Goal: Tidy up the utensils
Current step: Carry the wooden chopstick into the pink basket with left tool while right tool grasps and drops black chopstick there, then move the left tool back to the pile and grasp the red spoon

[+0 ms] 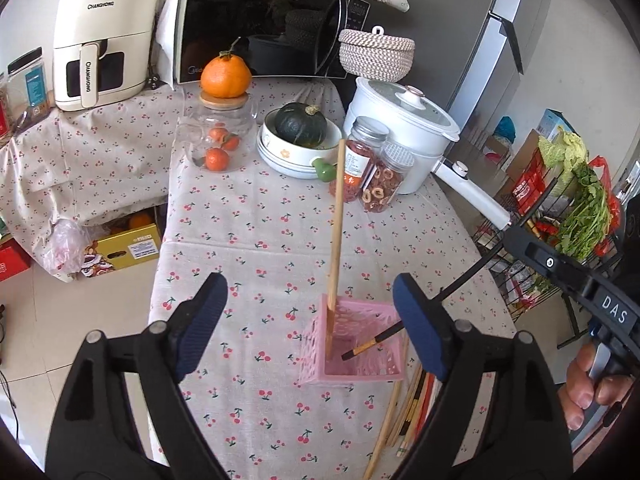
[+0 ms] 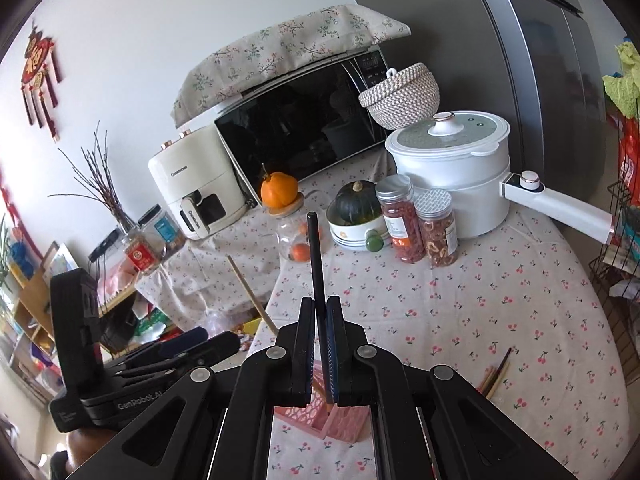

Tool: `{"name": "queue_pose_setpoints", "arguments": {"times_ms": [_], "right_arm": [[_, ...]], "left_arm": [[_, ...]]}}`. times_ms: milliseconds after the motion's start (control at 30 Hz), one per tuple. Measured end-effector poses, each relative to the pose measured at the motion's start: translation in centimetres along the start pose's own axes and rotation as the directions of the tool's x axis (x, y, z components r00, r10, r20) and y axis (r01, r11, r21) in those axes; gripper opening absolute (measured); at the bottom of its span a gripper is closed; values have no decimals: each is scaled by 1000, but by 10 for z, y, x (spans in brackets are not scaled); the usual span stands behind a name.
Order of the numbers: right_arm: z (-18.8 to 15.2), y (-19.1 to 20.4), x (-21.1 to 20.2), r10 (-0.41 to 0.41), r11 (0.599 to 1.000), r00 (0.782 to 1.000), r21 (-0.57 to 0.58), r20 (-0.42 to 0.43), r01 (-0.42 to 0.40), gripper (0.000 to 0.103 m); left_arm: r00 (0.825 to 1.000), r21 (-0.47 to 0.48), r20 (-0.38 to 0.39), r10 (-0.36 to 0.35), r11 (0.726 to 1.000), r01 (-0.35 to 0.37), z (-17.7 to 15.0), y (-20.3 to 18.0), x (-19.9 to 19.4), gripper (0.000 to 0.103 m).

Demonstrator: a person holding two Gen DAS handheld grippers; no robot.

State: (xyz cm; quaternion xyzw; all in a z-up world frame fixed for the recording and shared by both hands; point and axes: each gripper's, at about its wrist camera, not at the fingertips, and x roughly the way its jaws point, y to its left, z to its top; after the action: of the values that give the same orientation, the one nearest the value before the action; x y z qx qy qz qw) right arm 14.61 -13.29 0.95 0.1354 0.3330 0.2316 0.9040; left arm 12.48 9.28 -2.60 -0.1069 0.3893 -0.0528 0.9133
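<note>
A pink lattice utensil basket (image 1: 352, 352) stands on the cherry-print tablecloth (image 1: 256, 240); part of it shows under my right gripper (image 2: 344, 420). A wooden chopstick (image 1: 336, 236) stands upright in it, also visible in the right wrist view (image 2: 252, 296). My left gripper (image 1: 308, 328) is open and empty, its fingers either side of the basket. My right gripper (image 2: 320, 320) is shut on a black chopstick (image 2: 316, 256), whose tan-banded tip (image 1: 368, 346) pokes into the basket. Several loose chopsticks (image 1: 404, 412) lie on the cloth right of the basket (image 2: 496, 376).
At the back stand a glass jar of oranges (image 1: 218, 140), a bowl with a green squash (image 1: 300, 136), two jars of dried food (image 1: 372, 168), a white electric pot (image 1: 404, 120), a microwave (image 1: 264, 24) and an air fryer (image 1: 104, 36). A wire rack with greens (image 1: 560, 216) stands right.
</note>
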Motion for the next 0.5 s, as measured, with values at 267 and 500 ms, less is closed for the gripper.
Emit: {"name": "queue_pose_setpoints", "arguments": {"times_ms": [267, 500], "right_arm": [[-1, -11, -10, 5, 1000, 997, 26, 73, -7, 71], [-6, -26, -36, -44, 999, 995, -3, 92, 45, 88]], "left_arm": [[996, 24, -35, 86, 996, -85, -16, 2, 2, 95], [994, 31, -89, 56, 998, -54, -38, -2, -1, 96]]}}
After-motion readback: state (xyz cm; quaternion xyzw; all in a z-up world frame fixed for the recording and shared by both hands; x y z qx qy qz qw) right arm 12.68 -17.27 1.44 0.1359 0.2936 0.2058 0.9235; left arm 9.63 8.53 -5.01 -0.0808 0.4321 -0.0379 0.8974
